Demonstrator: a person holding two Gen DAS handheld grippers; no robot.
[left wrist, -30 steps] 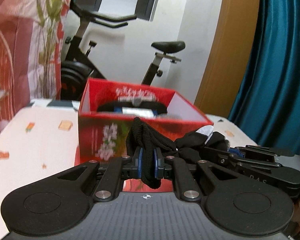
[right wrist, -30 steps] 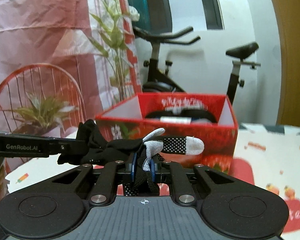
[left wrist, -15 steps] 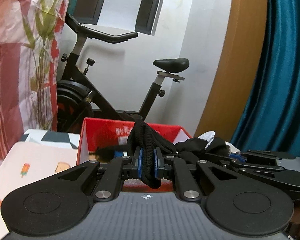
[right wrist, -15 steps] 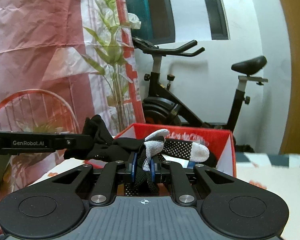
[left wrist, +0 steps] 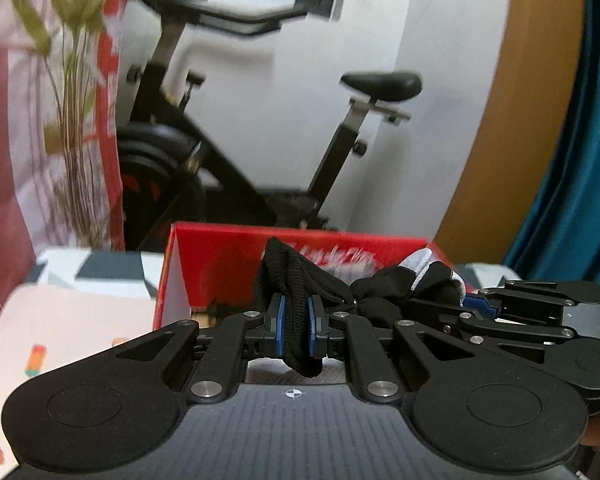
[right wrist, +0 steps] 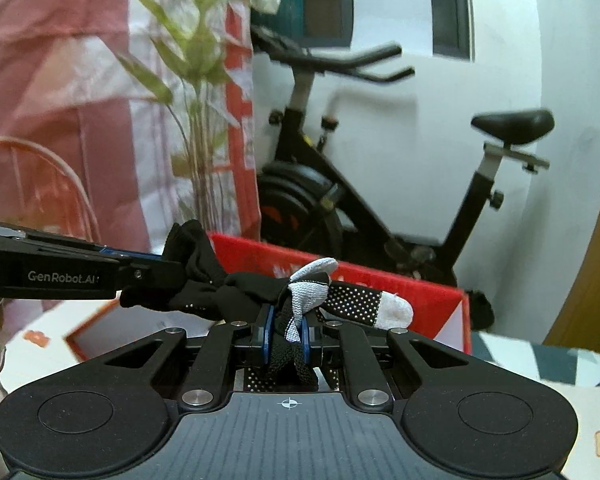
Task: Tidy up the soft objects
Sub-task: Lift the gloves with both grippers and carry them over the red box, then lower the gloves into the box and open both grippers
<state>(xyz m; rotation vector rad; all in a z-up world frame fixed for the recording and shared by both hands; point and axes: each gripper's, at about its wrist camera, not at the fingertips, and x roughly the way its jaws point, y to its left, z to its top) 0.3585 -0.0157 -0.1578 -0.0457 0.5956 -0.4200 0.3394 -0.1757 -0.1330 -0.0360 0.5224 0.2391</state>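
Note:
A black knit glove (left wrist: 380, 292) with white dots and grey fingertips hangs stretched between both grippers, above the near rim of an open red box (left wrist: 220, 256). My left gripper (left wrist: 296, 320) is shut on the glove's black ribbed cuff. In the right wrist view my right gripper (right wrist: 286, 328) is shut on the glove (right wrist: 352, 300) near its grey patch, and one dotted finger sticks out to the right. The left gripper (right wrist: 160, 268) comes in from the left, clamped on the cuff end. The right gripper (left wrist: 476, 304) shows at the right of the left wrist view. The box's (right wrist: 440, 304) contents are mostly hidden.
The box stands on a table with a pale patterned cloth (left wrist: 68, 320). Behind it are an exercise bike (right wrist: 340, 200), a leafy plant (right wrist: 196, 80) and a red and pink sheet (right wrist: 60, 60). A teal curtain (left wrist: 572, 180) hangs at the right.
Both grippers, still holding the glove, have moved forward toward the box and slightly up. The box now sits lower and closer in both views.

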